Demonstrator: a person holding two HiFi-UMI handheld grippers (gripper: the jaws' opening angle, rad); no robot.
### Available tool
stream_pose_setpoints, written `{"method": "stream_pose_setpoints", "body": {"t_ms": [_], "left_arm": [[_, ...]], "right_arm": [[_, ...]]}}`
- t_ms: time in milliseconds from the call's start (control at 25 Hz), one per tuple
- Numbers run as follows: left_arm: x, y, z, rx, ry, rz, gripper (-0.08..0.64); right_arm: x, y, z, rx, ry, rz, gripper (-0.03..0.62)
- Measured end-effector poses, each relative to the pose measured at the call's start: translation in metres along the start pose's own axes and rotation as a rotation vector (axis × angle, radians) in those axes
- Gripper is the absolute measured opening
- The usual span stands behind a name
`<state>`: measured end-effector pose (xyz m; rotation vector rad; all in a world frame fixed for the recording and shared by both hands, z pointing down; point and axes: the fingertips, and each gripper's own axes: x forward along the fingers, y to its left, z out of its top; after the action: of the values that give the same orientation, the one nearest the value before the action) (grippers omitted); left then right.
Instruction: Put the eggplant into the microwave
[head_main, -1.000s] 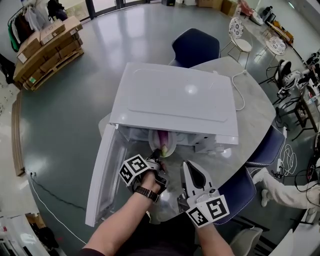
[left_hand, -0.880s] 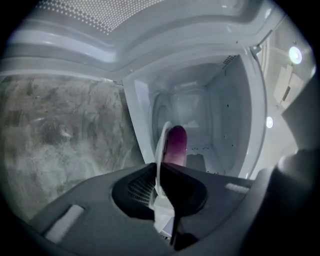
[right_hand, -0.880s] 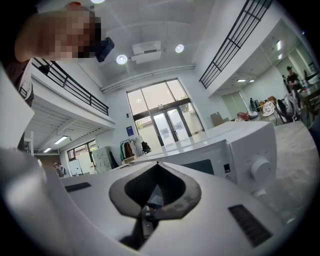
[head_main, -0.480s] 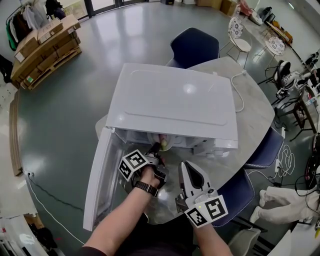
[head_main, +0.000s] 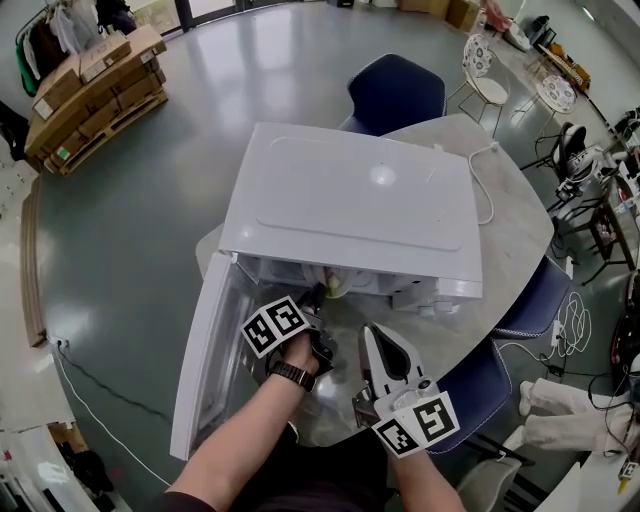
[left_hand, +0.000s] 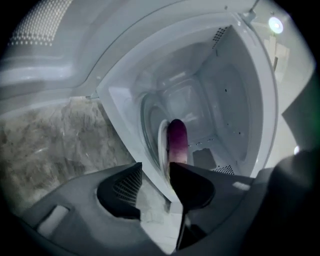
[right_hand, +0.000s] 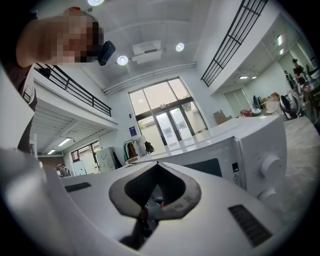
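Note:
The white microwave (head_main: 350, 200) stands on the marble table with its door (head_main: 205, 370) swung open to the left. In the left gripper view the purple eggplant (left_hand: 176, 141) lies on a white plate (left_hand: 161, 145) inside the cavity. My left gripper (head_main: 316, 298) is at the microwave's mouth. Its jaws (left_hand: 155, 166) are opening, and the eggplant lies just past their tips with no pad pressing on it. My right gripper (head_main: 368, 331) hangs over the table's near edge, in front of the control panel. Its tips (right_hand: 157, 164) meet with nothing in them.
The marble table (head_main: 500, 240) is round, with blue chairs at the back (head_main: 392, 92) and at the right (head_main: 535, 295). A white power cable (head_main: 485, 185) runs along the microwave's right side. Cardboard boxes (head_main: 90, 85) are stacked on the floor at the far left.
The left hand has rolled a little at the microwave's mouth. The eggplant and plate show less under the microwave's top edge. The right gripper has kept still.

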<state>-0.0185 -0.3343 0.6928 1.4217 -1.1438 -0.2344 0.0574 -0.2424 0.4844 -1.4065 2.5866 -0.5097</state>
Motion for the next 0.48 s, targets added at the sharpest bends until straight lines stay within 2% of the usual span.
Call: {"method": "stream_pose_setpoints", "body": {"t_ms": [80, 200, 360, 480], "left_arm": [[-0.010, -0.002, 0.001, 0.062, -0.030, 0.011, 0.140], [-0.024, -0.008, -0.004, 0.208, -0.070, 0.040, 0.140], [-0.024, -0.021, -0.032, 0.393, -0.034, 0.042, 0.138], [-0.018, -0.024, -0.044, 0.476, -0.004, 0.062, 0.133]], "right_arm": [[-0.001, 0.001, 0.001, 0.002, -0.001, 0.001, 0.002], [-0.002, 0.002, 0.001, 0.003, 0.001, 0.001, 0.002], [-0.004, 0.002, 0.000, -0.001, 0.008, 0.000, 0.002], [-0.005, 0.001, 0.001, -0.002, 0.004, 0.001, 0.002]]}}
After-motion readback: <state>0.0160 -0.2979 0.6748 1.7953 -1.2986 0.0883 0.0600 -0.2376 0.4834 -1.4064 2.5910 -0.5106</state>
